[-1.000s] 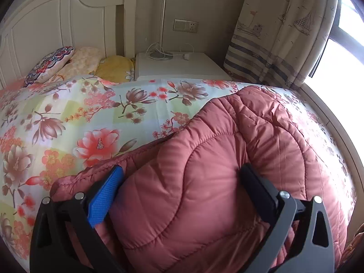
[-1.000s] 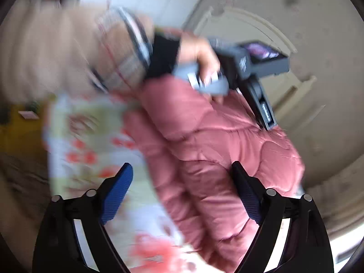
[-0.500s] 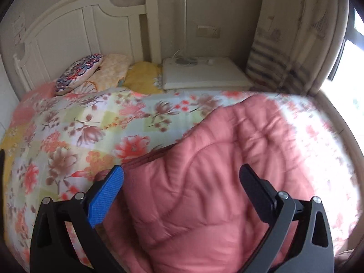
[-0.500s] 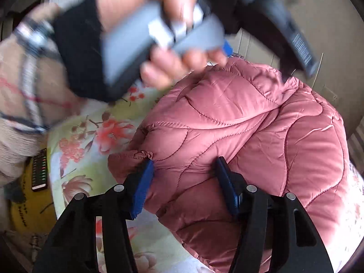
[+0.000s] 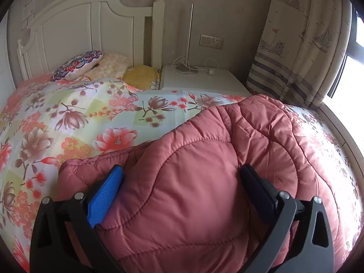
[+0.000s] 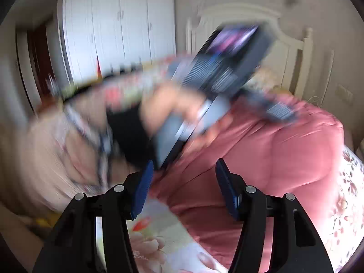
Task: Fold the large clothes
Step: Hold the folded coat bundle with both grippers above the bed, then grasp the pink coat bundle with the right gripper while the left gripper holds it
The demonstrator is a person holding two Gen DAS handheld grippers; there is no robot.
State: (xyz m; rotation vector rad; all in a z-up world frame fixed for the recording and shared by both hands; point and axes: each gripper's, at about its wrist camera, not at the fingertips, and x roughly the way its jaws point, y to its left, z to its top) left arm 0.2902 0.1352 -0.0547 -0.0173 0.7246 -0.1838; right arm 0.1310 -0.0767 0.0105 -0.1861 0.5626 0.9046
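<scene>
Both claws [image 5: 182, 182] [image 6: 183, 179] parted over pink quilted coat [image 5: 204, 182], blurred hand [image 6: 173, 113] hiding bedspread [image 5: 79, 118].

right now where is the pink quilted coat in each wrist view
Left wrist: the pink quilted coat fills the lower centre and right, bulging between the left gripper fingers.
Right wrist: it lies centre to right, running under the right gripper.
Shared landmark: the white headboard, top left in the left view, top right in the right.
</scene>
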